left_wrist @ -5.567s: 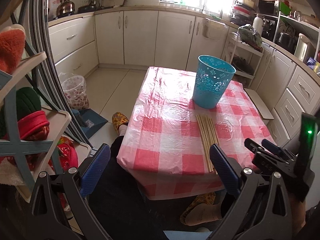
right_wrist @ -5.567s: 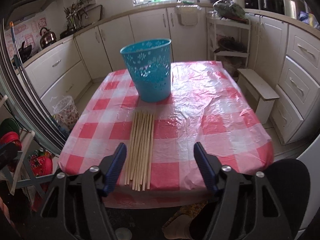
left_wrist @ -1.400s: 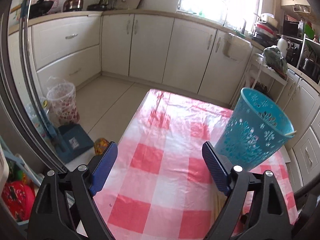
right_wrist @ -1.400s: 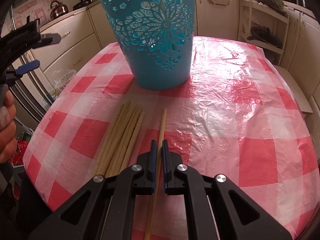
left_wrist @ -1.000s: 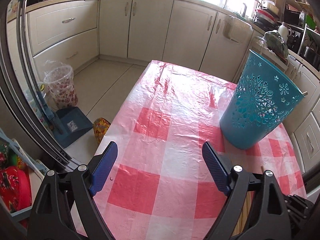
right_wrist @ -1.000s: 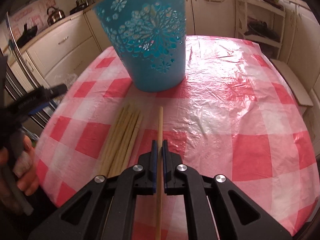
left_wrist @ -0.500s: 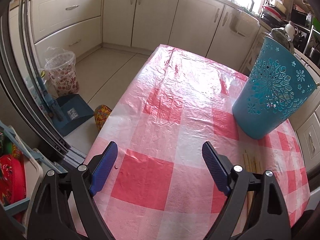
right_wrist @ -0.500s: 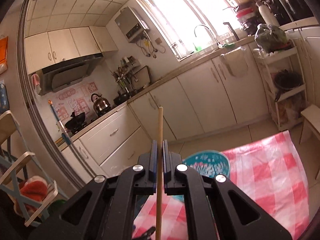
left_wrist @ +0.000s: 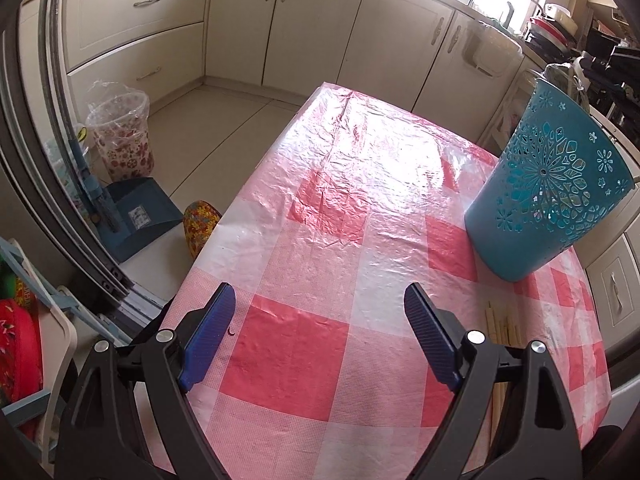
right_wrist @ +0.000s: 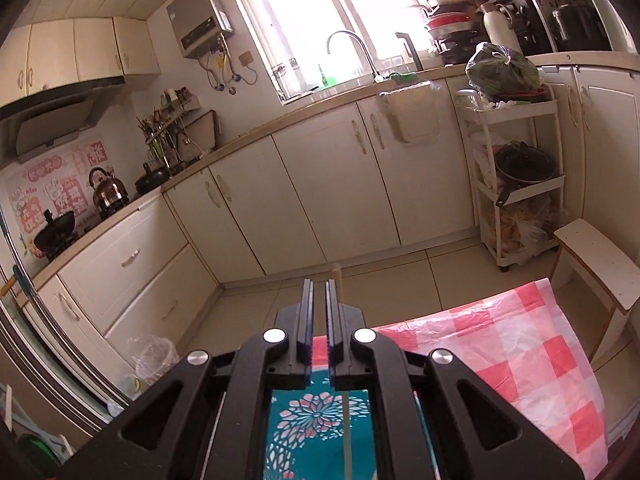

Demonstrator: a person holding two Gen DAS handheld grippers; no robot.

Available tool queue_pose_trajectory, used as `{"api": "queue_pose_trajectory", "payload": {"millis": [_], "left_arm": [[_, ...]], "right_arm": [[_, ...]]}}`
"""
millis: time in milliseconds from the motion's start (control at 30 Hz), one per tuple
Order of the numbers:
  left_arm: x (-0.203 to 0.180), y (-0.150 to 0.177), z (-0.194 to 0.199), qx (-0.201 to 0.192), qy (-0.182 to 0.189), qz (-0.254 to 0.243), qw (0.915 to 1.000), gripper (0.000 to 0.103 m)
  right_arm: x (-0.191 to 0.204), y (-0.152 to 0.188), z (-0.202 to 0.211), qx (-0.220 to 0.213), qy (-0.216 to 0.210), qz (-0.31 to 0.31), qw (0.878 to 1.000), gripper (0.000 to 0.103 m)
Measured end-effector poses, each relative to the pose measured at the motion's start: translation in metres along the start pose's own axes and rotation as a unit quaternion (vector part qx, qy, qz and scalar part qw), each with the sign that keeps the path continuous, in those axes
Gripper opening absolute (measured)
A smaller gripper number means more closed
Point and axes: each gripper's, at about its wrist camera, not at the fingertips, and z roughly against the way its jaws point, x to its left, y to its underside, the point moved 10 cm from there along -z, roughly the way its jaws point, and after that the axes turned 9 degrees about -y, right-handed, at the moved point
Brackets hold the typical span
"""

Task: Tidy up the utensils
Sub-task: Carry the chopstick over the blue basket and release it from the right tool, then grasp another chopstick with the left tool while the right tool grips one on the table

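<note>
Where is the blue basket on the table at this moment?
In the left wrist view the blue basket stands at the right side of the checked table, just beyond the chopsticks.

Home kitchen: cabinets (right_wrist: 304, 200), faucet (right_wrist: 352, 46) (kettle (right_wrist: 107, 192) too).

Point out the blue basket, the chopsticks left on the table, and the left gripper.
blue basket (left_wrist: 548, 200), left wrist view, patterned side wall.
chopsticks (left_wrist: 502, 326), left wrist view, tips near basket.
left gripper (left_wrist: 320, 340), left wrist view, midway between fingertips.
</note>
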Motion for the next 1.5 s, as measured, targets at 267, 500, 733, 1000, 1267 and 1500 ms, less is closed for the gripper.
{"api": "queue_pose_trajectory", "payload": {"millis": [267,500,733,1000,1267,1500], "left_arm": [[-0.001,0.000,0.000,-0.001,-0.001,-0.001,1.0000,0.082],[-0.005,0.002,0.000,0.003,-0.005,-0.017,0.9998,0.084],[-0.006,0.003,0.001,0.002,-0.001,-0.020,0.9998,0.084],[-0.005,0.004,0.001,0.003,-0.001,-0.021,0.9998,0.085],[-0.006,0.004,0.000,0.003,0.001,-0.022,0.9997,0.085],[-0.028,0.013,0.008,0.008,0.026,-0.067,0.9974,0.085]], "right_arm": [[0.017,0.013,0.065,-0.025,-0.017,0.037,0.999,0.023],[0.026,0.112,0.127,0.038,-0.008,0.097,0.995,0.032],[-0.014,0.232,0.084,0.209,0.017,0.052,0.976,0.019],[-0.008,0.256,0.069,0.235,0.011,0.062,0.970,0.018],[-0.006,0.260,0.067,0.243,0.014,0.079,0.967,0.017],[-0.024,0.253,0.068,0.266,0.030,0.093,0.959,0.006]]}}
